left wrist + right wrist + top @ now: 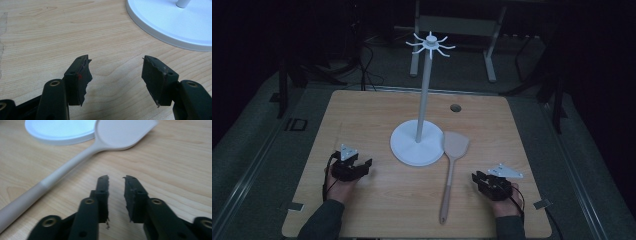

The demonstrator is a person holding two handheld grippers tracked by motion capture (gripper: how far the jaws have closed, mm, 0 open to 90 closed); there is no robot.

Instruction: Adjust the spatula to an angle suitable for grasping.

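Beside the stand (417, 142), just right of its base, the spatula (450, 172) lies handle toward the person, nearer the right gripper (478, 179), narrowly parted and empty, than the left gripper (364, 166), wide open and empty.
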